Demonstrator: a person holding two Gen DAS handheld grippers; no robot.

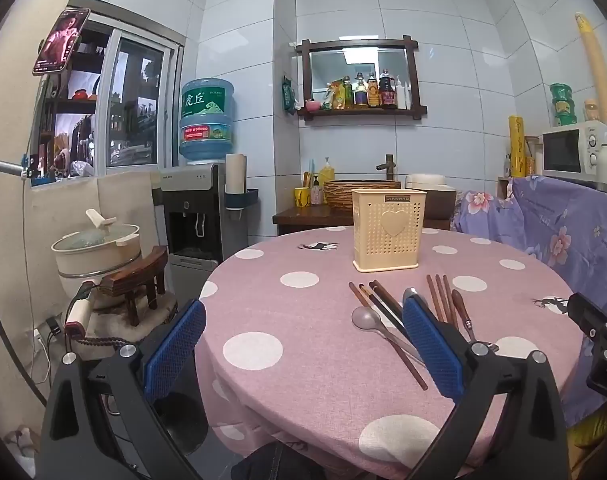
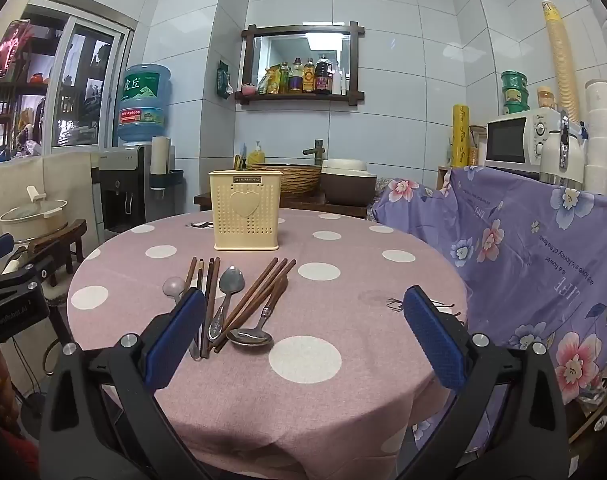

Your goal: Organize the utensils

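Note:
A cream perforated utensil holder point(image 1: 388, 230) point(image 2: 245, 210) with a heart on its front stands upright on the far half of the round table point(image 1: 303, 320) point(image 2: 343, 280). In front of it lie several brown chopsticks point(image 2: 259, 300) point(image 1: 387, 312), a grey spoon point(image 1: 365, 318) point(image 2: 173, 286), a metal spoon point(image 2: 227, 292) and a wooden-handled spoon point(image 2: 251, 336) point(image 1: 461, 308). My left gripper point(image 1: 303, 344) hovers open over the near left of the table, its right finger covering part of the utensils. My right gripper point(image 2: 303, 332) is open, just right of the pile, nothing between its fingers.
A purple floral cloth point(image 2: 543, 248) drapes over furniture right of the table, with a microwave point(image 2: 515, 140) behind. A water dispenser point(image 1: 199, 208) and a pot point(image 1: 97, 248) on a wooden stool stand at the left. A basket sink point(image 2: 289, 176) sits behind the table.

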